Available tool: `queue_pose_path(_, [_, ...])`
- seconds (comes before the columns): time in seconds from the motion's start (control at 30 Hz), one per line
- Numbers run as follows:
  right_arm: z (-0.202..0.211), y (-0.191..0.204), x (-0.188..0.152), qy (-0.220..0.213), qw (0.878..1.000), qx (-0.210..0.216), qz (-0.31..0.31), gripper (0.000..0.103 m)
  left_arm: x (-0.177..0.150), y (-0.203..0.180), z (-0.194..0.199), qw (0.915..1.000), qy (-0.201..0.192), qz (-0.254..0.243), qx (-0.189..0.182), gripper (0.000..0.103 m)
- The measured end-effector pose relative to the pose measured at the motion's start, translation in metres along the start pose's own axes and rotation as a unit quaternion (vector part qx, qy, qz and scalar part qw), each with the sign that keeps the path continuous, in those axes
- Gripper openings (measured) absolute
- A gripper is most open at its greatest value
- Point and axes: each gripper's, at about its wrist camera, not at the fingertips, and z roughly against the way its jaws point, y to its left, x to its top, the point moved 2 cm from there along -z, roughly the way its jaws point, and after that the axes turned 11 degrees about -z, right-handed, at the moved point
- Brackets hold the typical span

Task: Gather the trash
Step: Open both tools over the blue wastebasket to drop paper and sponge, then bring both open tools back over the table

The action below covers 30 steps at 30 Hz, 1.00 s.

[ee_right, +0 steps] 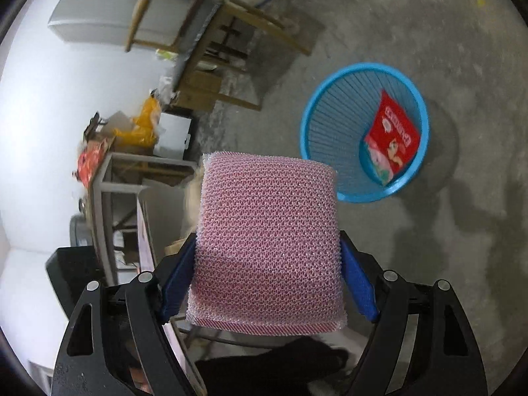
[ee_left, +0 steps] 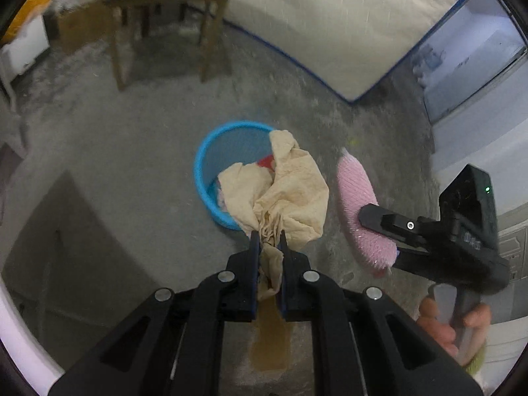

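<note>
Both fingers clamped: left [ee_left: 268, 236] on crumpled beige paper [ee_left: 290, 191]; right [ee_right: 269, 283] on pink mesh sponge [ee_right: 267, 241].

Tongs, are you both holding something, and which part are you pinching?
Yes. The left tongs pinch the crumpled beige paper by its bunched lower end. The right tongs squeeze the pink mesh sponge across its two side edges.

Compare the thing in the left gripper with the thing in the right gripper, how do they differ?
The left gripper holds a beige paper wad, crumpled and shapeless; the right gripper holds a pink mesh sponge, a neat flat pad. The paper looks stained, the sponge looks clean. The jaws stand nearly together on the paper, but wide apart across the sponge. Both are held above the floor near the blue basket.
</note>
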Motion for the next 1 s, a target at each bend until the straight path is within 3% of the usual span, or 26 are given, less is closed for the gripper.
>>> queue_pose_path(0.1, [-0.024, -0.001, 0.024, 0.010, 1.000, -0.005, -0.021, 0.077, 0.023, -0.005, -0.036, 0.9996, 0.022, 0.002, -0.015, 0.009])
queue_pose_path(0.2, [-0.036, -0.003, 0.043, 0.002, 0.999, -0.009, -0.040, 0.079, 0.046, -0.004, -0.065, 0.9993, 0.035, -0.010, -0.003, 0.011])
queue_pose_path(0.23, [-0.044, -0.005, 0.054, 0.004, 0.999, -0.006, -0.045, 0.081, 0.055, 0.001, -0.077, 0.9991, 0.041, -0.009, 0.004, 0.017])
queue_pose_path(0.33, [-0.067, -0.016, 0.079, -0.015, 0.998, -0.025, -0.064, 0.085, 0.066, 0.013, -0.097, 0.9978, 0.056, 0.000, 0.036, 0.059])
queue_pose_path(0.4, [-0.081, -0.027, 0.089, -0.024, 0.996, -0.038, -0.077, 0.085, 0.065, 0.022, -0.095, 0.9977, 0.048, 0.013, 0.046, 0.060])
queue_pose_path(0.5, [-0.095, -0.049, 0.090, -0.031, 0.993, -0.056, -0.101, 0.086, 0.058, 0.031, -0.088, 0.9983, 0.043, 0.033, 0.022, 0.062])
queue_pose_path(0.8, [-0.102, -0.050, 0.080, -0.029, 0.995, -0.054, -0.082, 0.086, 0.055, 0.033, -0.005, 0.9991, -0.034, 0.025, 0.003, 0.064])
queue_pose_path(1.0, [-0.069, -0.032, 0.059, -0.047, 0.997, -0.057, -0.020, 0.086, 0.019, 0.026, 0.085, 0.9953, -0.094, 0.003, 0.025, 0.067])
